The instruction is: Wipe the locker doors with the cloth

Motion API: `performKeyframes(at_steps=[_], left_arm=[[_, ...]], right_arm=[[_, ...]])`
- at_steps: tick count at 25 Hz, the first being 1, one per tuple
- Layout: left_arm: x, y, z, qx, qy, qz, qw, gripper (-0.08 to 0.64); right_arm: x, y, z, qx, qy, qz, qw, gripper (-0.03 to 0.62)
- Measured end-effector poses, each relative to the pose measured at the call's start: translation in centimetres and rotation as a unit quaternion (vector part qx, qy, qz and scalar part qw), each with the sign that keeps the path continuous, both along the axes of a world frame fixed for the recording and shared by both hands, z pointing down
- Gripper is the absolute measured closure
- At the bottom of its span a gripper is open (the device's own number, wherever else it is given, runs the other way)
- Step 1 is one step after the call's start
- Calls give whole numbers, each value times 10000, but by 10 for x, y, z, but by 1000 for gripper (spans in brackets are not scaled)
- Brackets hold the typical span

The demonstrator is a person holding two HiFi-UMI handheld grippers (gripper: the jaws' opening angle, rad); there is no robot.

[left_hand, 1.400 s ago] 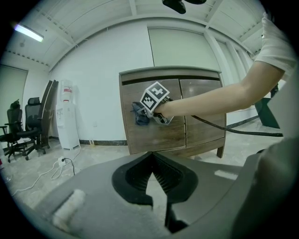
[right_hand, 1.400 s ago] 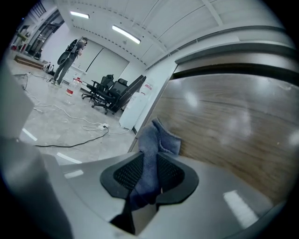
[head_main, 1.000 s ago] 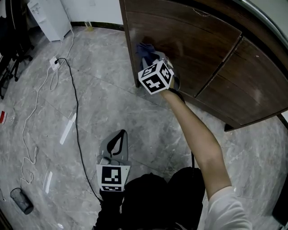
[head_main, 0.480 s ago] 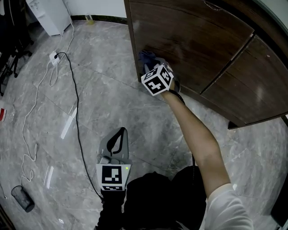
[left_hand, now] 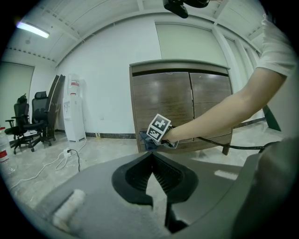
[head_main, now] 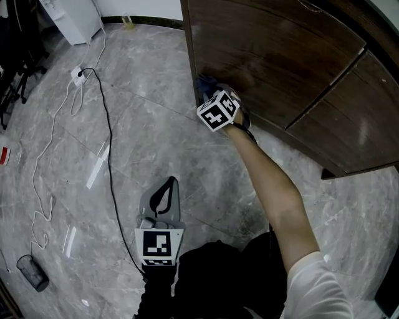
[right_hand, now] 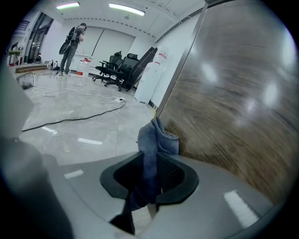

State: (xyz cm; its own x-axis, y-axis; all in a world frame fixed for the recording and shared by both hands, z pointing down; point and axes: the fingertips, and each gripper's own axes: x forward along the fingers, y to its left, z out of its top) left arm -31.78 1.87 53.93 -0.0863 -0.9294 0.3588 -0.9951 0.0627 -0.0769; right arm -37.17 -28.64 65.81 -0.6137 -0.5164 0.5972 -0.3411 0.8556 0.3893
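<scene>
Two dark wooden locker doors (head_main: pixel 274 53) stand side by side; the left gripper view shows them whole (left_hand: pixel 187 100). My right gripper (head_main: pixel 211 93) is shut on a blue cloth (head_main: pixel 204 83), which presses against the left door low down, near its left edge. In the right gripper view the cloth (right_hand: pixel 156 137) sticks up between the closed jaws, touching the wood (right_hand: pixel 233 107). My left gripper (head_main: pixel 168 182) hangs over the floor near my body, well away from the locker, shut with nothing in it (left_hand: pixel 152 156).
A black cable (head_main: pixel 109 156) runs across the grey marble floor from a power strip (head_main: pixel 77 75). A white appliance (head_main: pixel 72 19) stands at the back left. A small dark cup (head_main: pixel 31 274) lies at the lower left. Office chairs (left_hand: pixel 28 123) and a person (right_hand: pixel 71 42) are far off.
My right gripper has slid the cloth down the left door, closer to its bottom left corner. The left gripper has stayed where it was.
</scene>
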Motion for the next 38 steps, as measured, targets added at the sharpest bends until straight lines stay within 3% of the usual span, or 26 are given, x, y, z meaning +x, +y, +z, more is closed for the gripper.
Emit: performKeyframes(at_steps=[6,17,38], left_arm=[[-3,1,5,-21,38,6,10000,557],[5,-7,-14,116,13,143,9998,557],[15,-18,-47,323,-140,179,9992,557]], right_arm=[[-7,3,-8,-240,-244,-26,9994,499],[-27,0,-138,593,-761,-216,9951,499],[-41,-5,-316,1398,-1645,-337,9758,499]])
